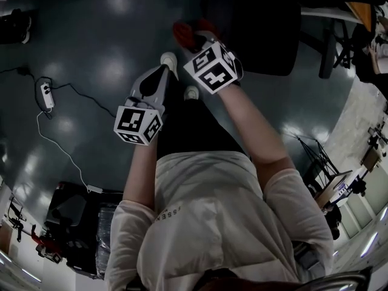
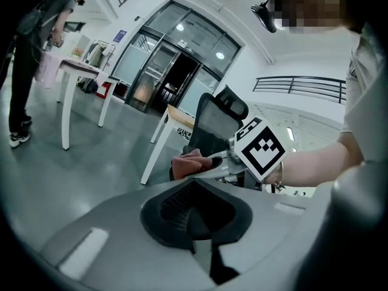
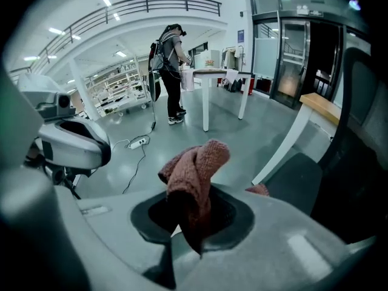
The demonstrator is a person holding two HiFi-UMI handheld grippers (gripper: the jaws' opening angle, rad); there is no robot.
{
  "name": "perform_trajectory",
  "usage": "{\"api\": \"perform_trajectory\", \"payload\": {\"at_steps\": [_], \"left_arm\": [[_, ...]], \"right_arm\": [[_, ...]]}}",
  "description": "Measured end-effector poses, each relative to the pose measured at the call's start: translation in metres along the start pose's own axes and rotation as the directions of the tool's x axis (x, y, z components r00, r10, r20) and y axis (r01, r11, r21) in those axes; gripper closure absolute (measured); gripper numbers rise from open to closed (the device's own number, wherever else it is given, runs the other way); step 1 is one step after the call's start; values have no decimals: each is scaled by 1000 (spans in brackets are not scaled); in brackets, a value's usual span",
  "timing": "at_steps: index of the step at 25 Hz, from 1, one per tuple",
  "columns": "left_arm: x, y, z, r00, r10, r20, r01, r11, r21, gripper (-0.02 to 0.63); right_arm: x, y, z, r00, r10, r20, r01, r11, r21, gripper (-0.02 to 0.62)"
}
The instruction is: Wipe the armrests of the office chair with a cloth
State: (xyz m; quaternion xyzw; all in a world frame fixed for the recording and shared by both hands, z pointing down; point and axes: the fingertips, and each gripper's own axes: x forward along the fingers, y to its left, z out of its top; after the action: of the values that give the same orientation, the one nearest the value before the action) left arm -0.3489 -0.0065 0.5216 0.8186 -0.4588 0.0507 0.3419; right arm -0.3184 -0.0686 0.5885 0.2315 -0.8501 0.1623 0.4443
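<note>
A reddish cloth [image 3: 194, 174] is bunched up between the jaws of my right gripper [image 3: 191, 220], which is shut on it. In the head view the cloth [image 1: 183, 33] sticks out ahead of the right gripper [image 1: 197, 41], close to the black office chair [image 1: 260, 35]. The chair's seat [image 3: 297, 183] and back [image 3: 357, 132] fill the right of the right gripper view; I cannot make out the armrests. My left gripper [image 1: 161, 71] hangs lower and to the left with nothing in it, and its jaws [image 2: 193, 214] are shut. From there I see the cloth [image 2: 188, 162] and the chair's mesh back [image 2: 212, 123].
A power strip [image 1: 46, 94] with a trailing cable lies on the dark glossy floor at left. Black equipment [image 1: 73, 223] stands at lower left. A white table [image 2: 82, 71] with a person [image 2: 36, 53] beside it is further off. A wooden-topped desk [image 3: 318, 105] stands next to the chair.
</note>
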Motion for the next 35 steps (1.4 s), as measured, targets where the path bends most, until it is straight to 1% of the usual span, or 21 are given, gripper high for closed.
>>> {"api": "perform_trajectory", "payload": {"at_steps": [2, 6, 8, 9, 12, 15, 18, 20, 22, 24, 26, 29, 31, 35], "left_arm": [[-5, -7, -2, 1000, 2, 4, -2, 1000, 6, 589], [-11, -19, -3, 1000, 11, 15, -12, 1000, 28, 589], [-12, -25, 2, 1000, 14, 23, -15, 999, 41, 589], [-13, -27, 7, 999, 16, 32, -17, 999, 49, 589], [-17, -34, 37, 997, 23, 77, -30, 996, 88, 589], [-19, -55, 76, 993, -6, 117, -12, 988, 152, 589], [-14, -93, 107, 987, -73, 144, 42, 977, 211, 589], [0, -123, 123, 978, -150, 141, 109, 959, 262, 589], [21, -156, 131, 965, -233, 123, 185, 931, 315, 589], [41, -194, 131, 949, -299, 102, 248, 905, 345, 589], [57, -234, 127, 930, -359, 78, 308, 879, 364, 589], [73, -284, 115, 898, -440, 19, 398, 830, 391, 589], [84, -311, 102, 876, -481, -34, 453, 795, 403, 589], [111, -357, 70, 825, -548, -136, 553, 734, 394, 589]], "right_arm": [[-5, 12, -7, 1000, 20, 5, -20, 1000, 20, 540], [-15, 31, -18, 995, 102, 20, -103, 989, 108, 540], [-23, 32, -17, 992, 114, 52, -121, 983, 141, 540], [-30, 30, -13, 991, 107, 81, -118, 981, 155, 540], [-64, 17, 5, 981, 44, 188, -81, 978, 194, 540], [-117, 3, 22, 953, -41, 299, -28, 975, 221, 540], [-181, -13, 26, 907, -146, 396, 44, 966, 254, 540], [-223, -33, 18, 863, -245, 442, 116, 947, 300, 540], [-259, -55, 0, 820, -344, 458, 181, 914, 363, 540], [-293, -73, -30, 791, -422, 442, 234, 877, 419, 540], [-325, -86, -64, 765, -496, 412, 284, 833, 475, 540], [-365, -96, -113, 718, -596, 359, 342, 751, 564, 540], [-384, -100, -148, 694, -647, 314, 364, 693, 623, 540], [-416, -101, -221, 649, -733, 202, 404, 558, 725, 540]]}}
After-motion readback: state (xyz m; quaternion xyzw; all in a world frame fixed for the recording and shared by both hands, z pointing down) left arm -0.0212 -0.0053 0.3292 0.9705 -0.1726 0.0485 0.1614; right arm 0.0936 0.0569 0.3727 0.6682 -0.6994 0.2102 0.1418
